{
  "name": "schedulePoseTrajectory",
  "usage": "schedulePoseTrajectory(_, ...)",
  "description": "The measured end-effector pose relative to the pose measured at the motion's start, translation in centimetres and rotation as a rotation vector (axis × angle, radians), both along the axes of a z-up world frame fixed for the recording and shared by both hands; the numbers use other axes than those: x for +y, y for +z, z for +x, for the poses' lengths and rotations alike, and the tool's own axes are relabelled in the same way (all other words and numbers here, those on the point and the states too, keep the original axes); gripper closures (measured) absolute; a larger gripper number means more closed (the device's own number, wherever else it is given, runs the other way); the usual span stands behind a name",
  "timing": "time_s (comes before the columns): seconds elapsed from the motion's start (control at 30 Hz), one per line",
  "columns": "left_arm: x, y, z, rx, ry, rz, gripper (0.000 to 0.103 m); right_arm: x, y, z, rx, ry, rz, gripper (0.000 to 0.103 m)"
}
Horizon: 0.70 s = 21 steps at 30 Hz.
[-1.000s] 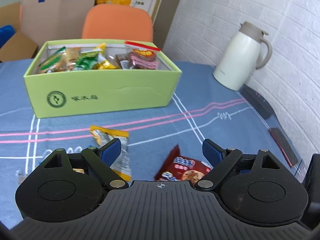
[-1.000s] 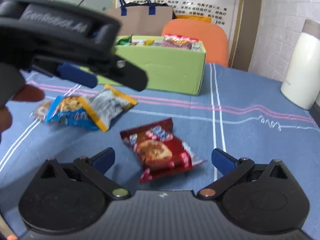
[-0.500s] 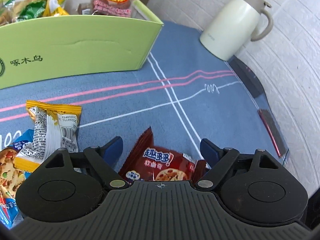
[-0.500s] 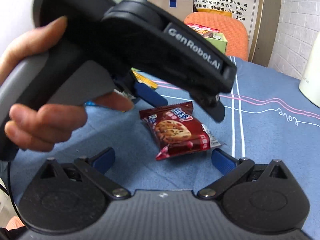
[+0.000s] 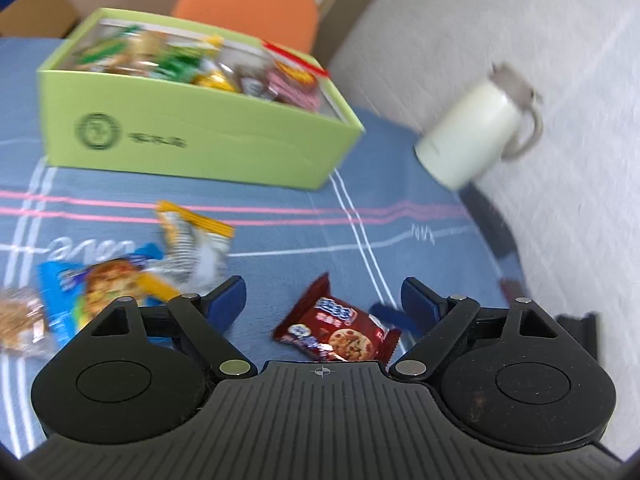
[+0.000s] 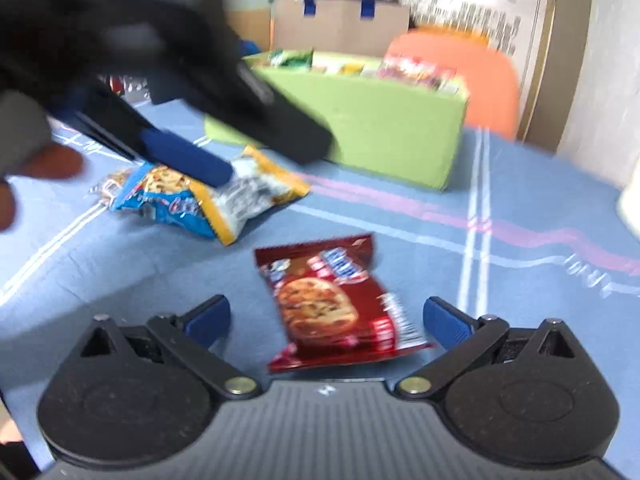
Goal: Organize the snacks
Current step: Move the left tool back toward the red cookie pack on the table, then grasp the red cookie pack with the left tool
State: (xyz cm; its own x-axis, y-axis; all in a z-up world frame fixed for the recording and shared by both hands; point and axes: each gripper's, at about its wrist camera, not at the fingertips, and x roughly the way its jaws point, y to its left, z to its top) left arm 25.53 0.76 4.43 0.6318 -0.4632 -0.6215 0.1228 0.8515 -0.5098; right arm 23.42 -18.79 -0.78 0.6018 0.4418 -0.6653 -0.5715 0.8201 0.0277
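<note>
Red foil cookie packet [image 6: 334, 306] | flat on blue-clothed counter [image 5: 280, 236], uncollected | framed by right tongs [image 6: 326, 316], wide, empty | left tongs [image 5: 322, 300] wide, empty, just reopening | green cardboard box [image 5: 192, 148] beyond, filled.

red cookie packet [image 6: 332, 304]: glossy foil-like wrapper
green box [image 5: 192, 144]: matt cardboard
tablecloth [image 5: 280, 240]: woven cloth, matt
jug [image 5: 472, 132]: smooth, possibly enamelled metal; blurred
</note>
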Motion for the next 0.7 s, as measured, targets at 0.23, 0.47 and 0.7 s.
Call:
schedulePoseTrajectory(0.23,-0.3,-0.9,-0.3,0.055,-0.060,-0.058,0.030,0.4,-0.3,-1.9,-0.007,-0.076,-0.007,0.000)
schedulePoseTrajectory(0.47,-3.8,-3.0,1.3,0.135,-0.079,0.006,0.034,1.1,-0.4,-0.7,-0.006,-0.077,-0.020,0.001)
schedulePoseTrajectory(0.7,-4.9,-3.9,1.0,0.103,-0.117,0.093,0.086,0.3,-0.1,-1.5,-0.030,-0.091,0.015,0.033)
